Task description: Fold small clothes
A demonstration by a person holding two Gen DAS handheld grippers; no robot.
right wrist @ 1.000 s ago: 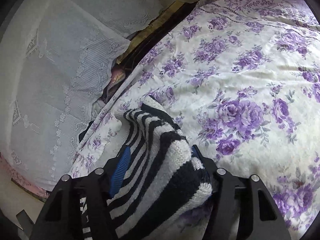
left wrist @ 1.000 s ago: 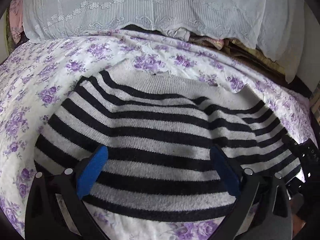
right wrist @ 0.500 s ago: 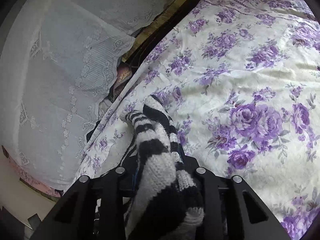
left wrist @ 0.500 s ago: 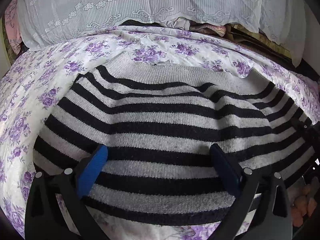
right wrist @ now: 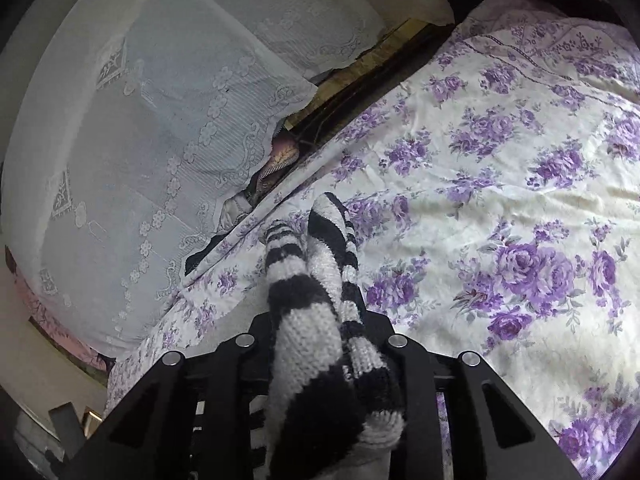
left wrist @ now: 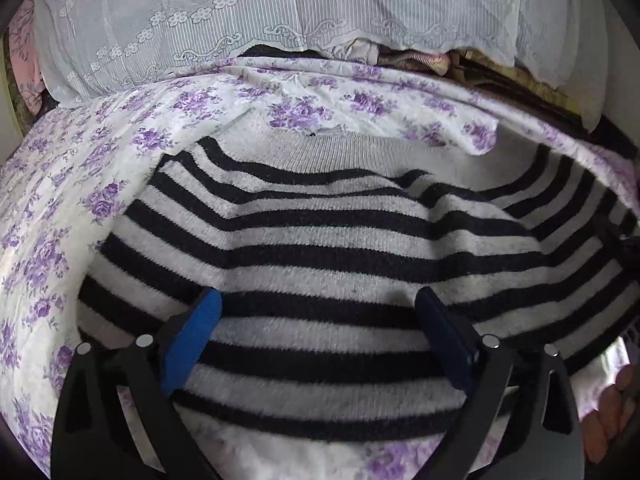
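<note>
- The striped sweater (left wrist: 320, 256) lies spread on the floral bed sheet (left wrist: 60, 208), near the bed's edge below the lace cloth (left wrist: 280, 12).
- The left gripper (left wrist: 318, 332) hangs over it, jaws wide but closing, gripping nothing.
- The right gripper (right wrist: 316, 344) has its jaws clenched on a bunched sweater edge.

Striped sweater (left wrist: 320, 248) between left gripper (left wrist: 318, 334) fingers: fuzzy, coarse knit wool, matt. Bedsheet (right wrist: 500, 184) beyond: smooth printed cotton-like cloth. Lace cover (left wrist: 280, 12) farther ahead: sheer, embroidered; blue pads (left wrist: 192, 336) matt, rubbery.
</note>
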